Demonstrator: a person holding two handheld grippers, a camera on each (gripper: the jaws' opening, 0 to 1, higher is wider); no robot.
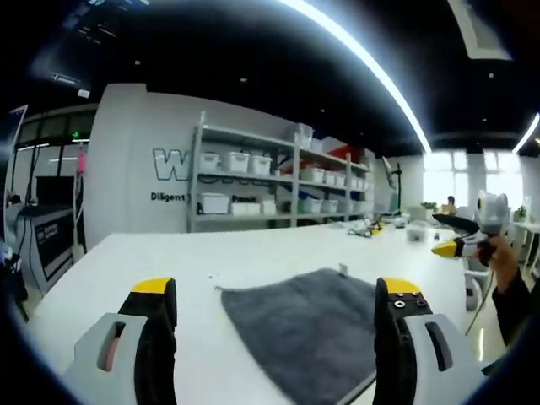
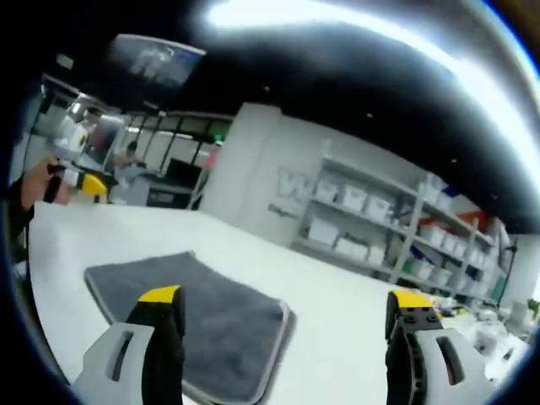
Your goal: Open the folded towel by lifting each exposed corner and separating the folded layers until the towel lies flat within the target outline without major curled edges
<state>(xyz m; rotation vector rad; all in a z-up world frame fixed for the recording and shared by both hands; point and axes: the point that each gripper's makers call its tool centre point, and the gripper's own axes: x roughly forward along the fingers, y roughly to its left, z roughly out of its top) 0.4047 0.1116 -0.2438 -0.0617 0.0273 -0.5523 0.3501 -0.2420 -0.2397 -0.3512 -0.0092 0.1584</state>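
While I hover above the white tabletop (image 1: 126, 261), my left gripper (image 1: 277, 297) jaws spread wide, gripping nothing, right gripper (image 2: 285, 310) jaws likewise apart, dark grey fluffy folded towel (image 1: 304, 325) flat on the table beneath both.

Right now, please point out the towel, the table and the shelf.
towel (image 1: 308, 325), left gripper view, its grey middle.
table (image 1: 152, 253), left gripper view, bare white top.
shelf (image 1: 253, 181), left gripper view, rack with white bins.
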